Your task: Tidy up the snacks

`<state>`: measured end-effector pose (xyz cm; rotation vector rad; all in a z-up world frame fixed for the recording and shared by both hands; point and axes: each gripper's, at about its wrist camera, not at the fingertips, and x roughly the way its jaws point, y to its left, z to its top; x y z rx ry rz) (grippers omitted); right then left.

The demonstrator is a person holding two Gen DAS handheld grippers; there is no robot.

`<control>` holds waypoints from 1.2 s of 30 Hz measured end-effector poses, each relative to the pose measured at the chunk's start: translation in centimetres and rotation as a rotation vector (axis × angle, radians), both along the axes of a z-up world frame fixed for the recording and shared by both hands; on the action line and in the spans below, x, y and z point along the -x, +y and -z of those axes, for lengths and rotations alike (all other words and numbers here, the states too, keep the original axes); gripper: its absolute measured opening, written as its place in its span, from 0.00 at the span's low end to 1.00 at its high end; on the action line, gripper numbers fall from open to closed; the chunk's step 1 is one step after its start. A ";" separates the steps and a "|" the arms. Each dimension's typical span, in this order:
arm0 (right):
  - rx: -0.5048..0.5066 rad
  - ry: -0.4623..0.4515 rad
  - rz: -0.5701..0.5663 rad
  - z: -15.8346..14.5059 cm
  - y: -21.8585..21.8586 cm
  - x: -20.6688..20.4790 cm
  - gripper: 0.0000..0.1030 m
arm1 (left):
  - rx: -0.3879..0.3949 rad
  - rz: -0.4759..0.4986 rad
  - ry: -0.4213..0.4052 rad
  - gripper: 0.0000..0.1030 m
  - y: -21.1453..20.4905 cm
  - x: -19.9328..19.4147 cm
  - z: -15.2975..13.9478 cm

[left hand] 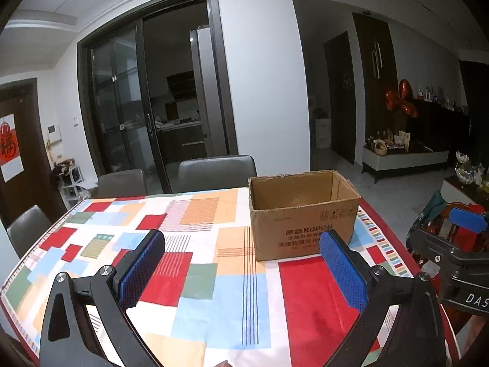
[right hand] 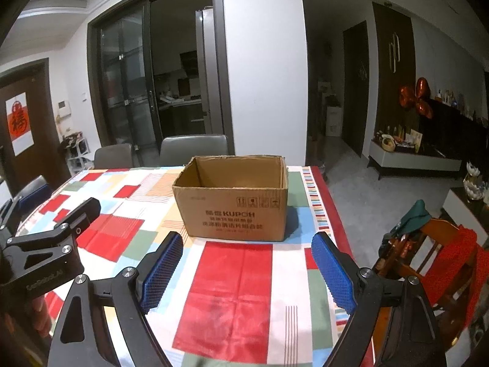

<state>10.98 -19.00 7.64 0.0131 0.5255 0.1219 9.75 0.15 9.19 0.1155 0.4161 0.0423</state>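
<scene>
An open cardboard box (right hand: 233,206) stands upright on the patchwork tablecloth (right hand: 235,299), flaps gone, with brown walls and KUPOH printed on its near face. What can be seen of its inside looks bare, though the bottom is hidden by the near wall. No snacks show in either view.

The right wrist view faces the box head-on, just beyond the right gripper (right hand: 249,270), whose blue pads (right hand: 162,272) are spread wide with nothing between them. At the left edge of that view sits the black body of the left gripper (right hand: 55,244).

The left wrist view shows the cardboard box (left hand: 301,214) off to the right, beyond its right-hand pad; the left gripper (left hand: 241,267) is likewise wide apart and holds nothing. Only here do three grey chairs (left hand: 217,169) show behind the table; the right gripper (left hand: 455,244) pokes in beside the box, at the right edge.
</scene>
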 end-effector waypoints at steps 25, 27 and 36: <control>-0.023 -0.041 -0.012 -0.4 -0.7 3.0 0.84 | 0.001 0.001 -0.015 1.00 -0.3 3.0 0.0; -0.023 -0.042 -0.011 -0.4 -0.7 3.0 0.84 | 0.001 0.000 -0.017 1.00 -0.3 3.1 0.0; -0.024 -0.043 -0.012 -0.3 -0.7 3.1 0.84 | 0.004 -0.001 -0.032 1.00 -0.3 3.6 -0.2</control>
